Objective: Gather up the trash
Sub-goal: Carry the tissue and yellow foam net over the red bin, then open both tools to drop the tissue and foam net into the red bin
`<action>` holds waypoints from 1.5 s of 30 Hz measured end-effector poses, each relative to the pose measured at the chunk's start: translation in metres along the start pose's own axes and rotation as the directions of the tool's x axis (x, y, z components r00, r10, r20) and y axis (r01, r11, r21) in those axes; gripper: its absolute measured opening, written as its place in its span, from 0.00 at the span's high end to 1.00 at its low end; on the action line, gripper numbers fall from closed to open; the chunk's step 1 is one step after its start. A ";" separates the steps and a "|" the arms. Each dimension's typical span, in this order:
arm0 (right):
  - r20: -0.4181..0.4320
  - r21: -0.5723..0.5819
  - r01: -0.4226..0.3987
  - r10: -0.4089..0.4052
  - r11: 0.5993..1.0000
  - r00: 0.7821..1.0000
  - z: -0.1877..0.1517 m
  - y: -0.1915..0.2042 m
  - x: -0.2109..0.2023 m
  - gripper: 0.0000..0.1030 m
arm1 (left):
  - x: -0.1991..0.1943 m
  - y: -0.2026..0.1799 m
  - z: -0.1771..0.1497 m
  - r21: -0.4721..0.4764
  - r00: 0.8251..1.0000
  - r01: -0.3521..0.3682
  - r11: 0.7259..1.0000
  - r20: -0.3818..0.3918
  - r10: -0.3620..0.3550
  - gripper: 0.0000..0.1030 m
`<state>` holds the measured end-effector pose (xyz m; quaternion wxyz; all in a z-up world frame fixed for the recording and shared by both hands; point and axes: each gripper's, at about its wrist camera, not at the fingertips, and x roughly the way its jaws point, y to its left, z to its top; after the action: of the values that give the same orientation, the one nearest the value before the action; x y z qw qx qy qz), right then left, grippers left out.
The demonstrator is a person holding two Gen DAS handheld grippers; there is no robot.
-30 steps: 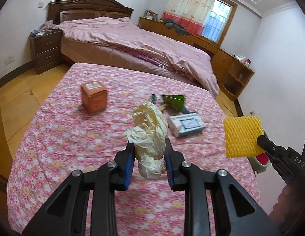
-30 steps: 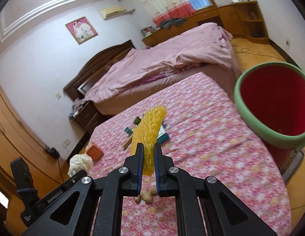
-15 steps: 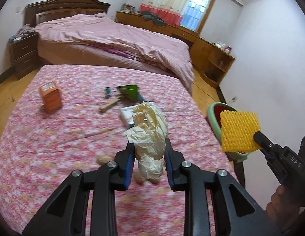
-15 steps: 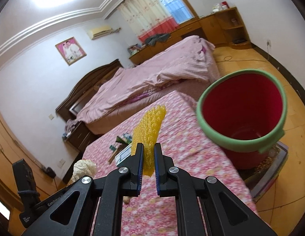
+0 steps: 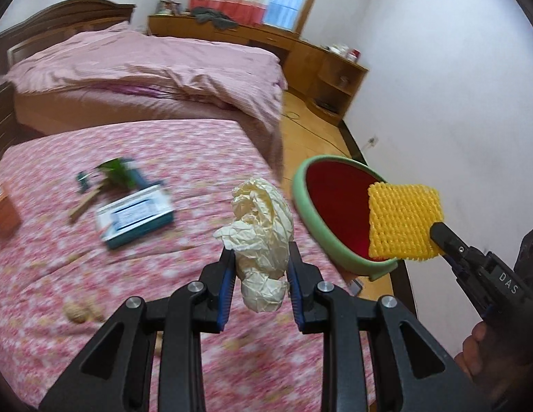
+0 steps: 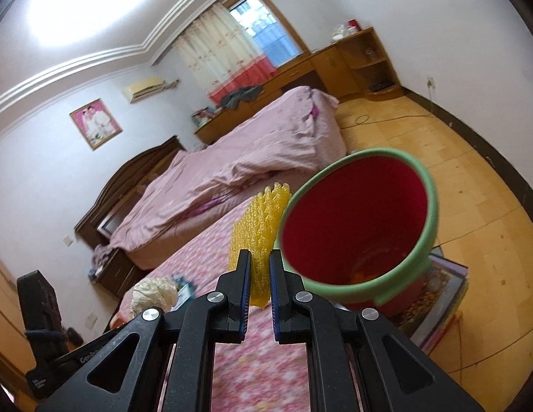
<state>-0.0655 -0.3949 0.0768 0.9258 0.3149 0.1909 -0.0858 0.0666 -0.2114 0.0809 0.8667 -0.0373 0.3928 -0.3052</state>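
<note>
Left hand-held gripper (image 5: 260,271), lower centre, clenches crumpled cream paper (image 5: 257,240). Right hand-held gripper (image 6: 259,274) grasps a yellow foam net (image 6: 257,226) beside the red, green-rimmed bin (image 6: 355,226).

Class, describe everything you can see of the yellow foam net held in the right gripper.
The yellow foam net is a roughly square sleeve of soft mesh with an open, knobbly weave and a spiky top edge. It stands upright, clamped at its lower edge between the right gripper's fingers, its top rising above them. Nothing else touches it. In the left wrist view it hangs in front of the mouth of the red bucket with the green rim; the right wrist view shows it edge-on beside that rim.
</note>
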 end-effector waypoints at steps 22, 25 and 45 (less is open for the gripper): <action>-0.039 0.113 0.112 -0.108 0.987 0.993 0.014 -0.082 0.040 0.90 | 0.116 -0.098 0.014 0.188 0.989 0.101 0.977 -0.127 -0.078 0.73; -0.059 0.117 0.121 -0.114 0.986 0.992 0.012 -0.085 0.048 0.88 | 0.124 -0.102 0.014 0.204 0.988 0.104 0.974 -0.131 -0.078 0.63; -0.067 0.128 0.104 -0.096 0.986 0.993 0.012 -0.083 0.046 0.62 | 0.100 -0.073 0.011 0.097 0.990 0.084 0.992 -0.118 -0.073 0.53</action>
<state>-0.0428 -0.4692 0.0215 0.8914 0.3674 0.2286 -0.1348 0.0881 -0.3278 0.0446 0.8310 0.0090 0.4237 -0.3604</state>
